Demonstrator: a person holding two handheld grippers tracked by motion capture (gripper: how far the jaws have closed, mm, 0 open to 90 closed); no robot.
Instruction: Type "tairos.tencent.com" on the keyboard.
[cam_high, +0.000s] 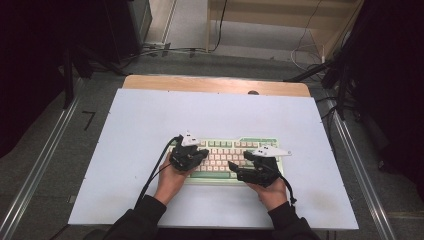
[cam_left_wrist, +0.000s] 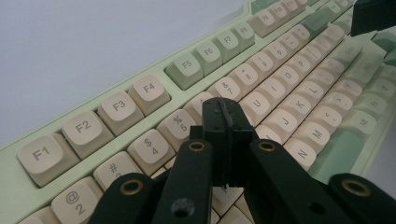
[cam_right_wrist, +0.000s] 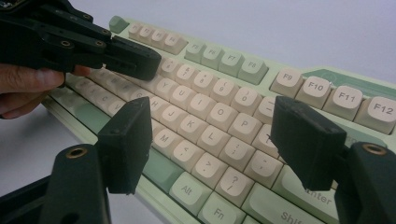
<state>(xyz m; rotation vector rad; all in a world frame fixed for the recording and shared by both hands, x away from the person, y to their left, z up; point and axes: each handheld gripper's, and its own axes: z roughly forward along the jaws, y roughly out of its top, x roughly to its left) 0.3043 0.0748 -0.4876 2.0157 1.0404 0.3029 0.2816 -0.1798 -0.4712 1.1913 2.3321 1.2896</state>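
You get an evenly lit bench (cam_high: 150, 150) in the high view, pale and free of glare, with dark corners around it and soft detail. In your left gripper view the keyboard (cam_left_wrist: 280, 88) blurs toward the far keys. Only faint shadows lie under both tools.
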